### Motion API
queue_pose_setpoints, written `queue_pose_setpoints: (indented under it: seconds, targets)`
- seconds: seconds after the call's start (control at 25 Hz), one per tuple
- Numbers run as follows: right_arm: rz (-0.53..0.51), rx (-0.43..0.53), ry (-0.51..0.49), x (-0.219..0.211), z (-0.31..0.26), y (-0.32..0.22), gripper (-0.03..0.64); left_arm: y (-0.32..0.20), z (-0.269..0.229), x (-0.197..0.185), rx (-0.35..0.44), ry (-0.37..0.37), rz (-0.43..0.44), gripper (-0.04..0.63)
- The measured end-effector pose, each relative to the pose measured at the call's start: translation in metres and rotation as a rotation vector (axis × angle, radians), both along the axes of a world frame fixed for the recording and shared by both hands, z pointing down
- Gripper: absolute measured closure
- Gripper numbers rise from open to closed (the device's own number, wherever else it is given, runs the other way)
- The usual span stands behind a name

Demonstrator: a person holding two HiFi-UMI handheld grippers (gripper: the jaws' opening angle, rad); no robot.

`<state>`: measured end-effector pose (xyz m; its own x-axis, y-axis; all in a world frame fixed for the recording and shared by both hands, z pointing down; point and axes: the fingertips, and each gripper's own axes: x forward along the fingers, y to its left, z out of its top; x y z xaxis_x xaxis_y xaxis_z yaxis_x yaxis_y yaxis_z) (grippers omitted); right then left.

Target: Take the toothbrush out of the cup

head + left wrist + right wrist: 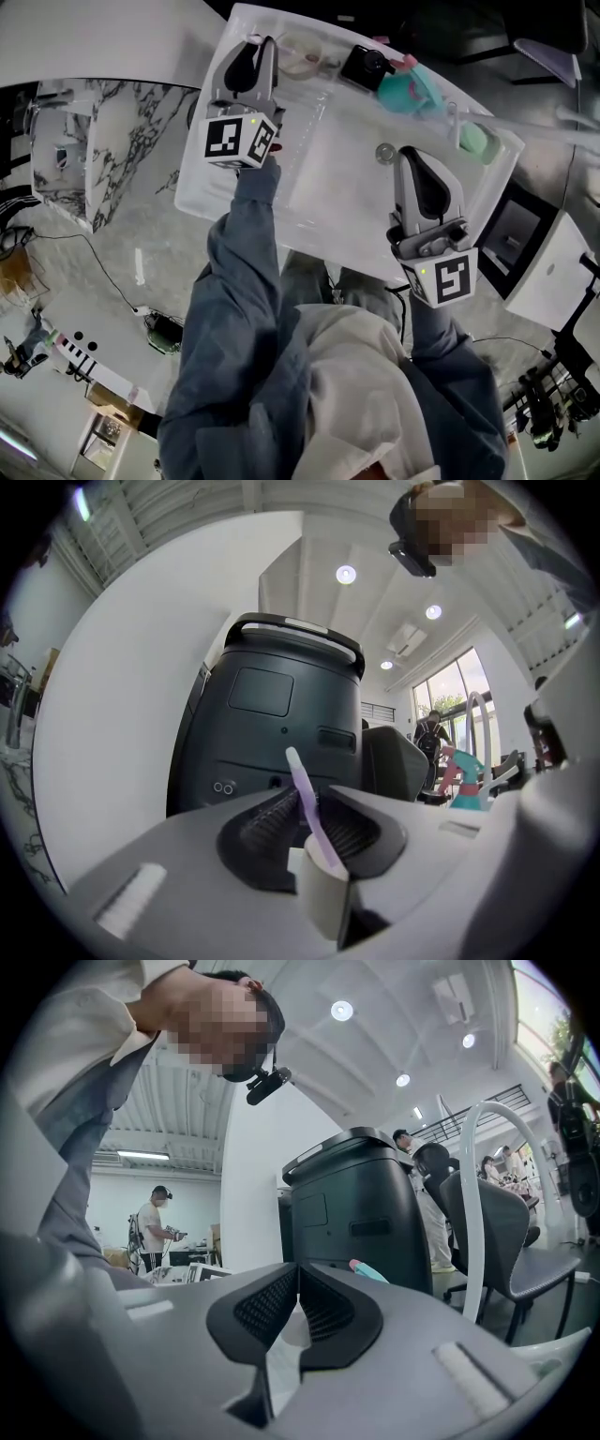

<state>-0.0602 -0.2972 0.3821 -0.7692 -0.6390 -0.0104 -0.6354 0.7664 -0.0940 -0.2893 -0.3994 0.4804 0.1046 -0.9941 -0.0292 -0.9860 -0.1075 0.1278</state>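
Observation:
A purple toothbrush stands upright in a small white cup, seen only in the left gripper view. My left gripper is closed round the brush's handle just above the cup's rim, with both ribbed pads against it. From the head view, the left gripper reaches over the back left corner of the white sink, and the cup is hidden beneath it. My right gripper hovers over the sink's right side near the drain. Its pads meet at the tips with nothing between them.
Along the sink's back edge stand a clear round dish, a black object, a teal spray bottle and a green soap. A large dark machine stands beyond the sink. A marble counter lies left.

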Motion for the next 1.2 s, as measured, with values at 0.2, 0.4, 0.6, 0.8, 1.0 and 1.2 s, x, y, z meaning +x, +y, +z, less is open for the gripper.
queue_pose_setpoints:
  seconds: [0.2, 0.4, 0.6, 0.8, 1.0, 1.2]
  targets:
    - [0.0, 0.006, 0.0, -0.001, -0.002, 0.001, 0.605, 0.004, -0.009, 0.002, 0.025, -0.009, 0.004, 0.49]
    - [-0.007, 0.013, -0.005, -0.003, -0.003, 0.003, 0.606, 0.01, -0.013, 0.005, 0.031, -0.008, 0.009, 0.491]
    - [-0.034, 0.028, 0.0, -0.023, -0.001, -0.006, 0.606, 0.015, -0.025, 0.009, 0.055, -0.021, 0.013, 0.491]
    - [-0.068, 0.068, -0.014, -0.042, -0.009, -0.016, 0.606, 0.03, -0.06, 0.025, 0.104, -0.091, 0.041, 0.491]
    - [-0.085, 0.095, -0.035, -0.052, -0.026, -0.015, 0.606, 0.051, -0.098, 0.04, 0.149, -0.125, 0.054, 0.491]
    - [-0.103, 0.127, -0.052, -0.054, -0.05, -0.001, 0.605, 0.081, -0.135, 0.057, 0.183, -0.101, 0.056, 0.491]
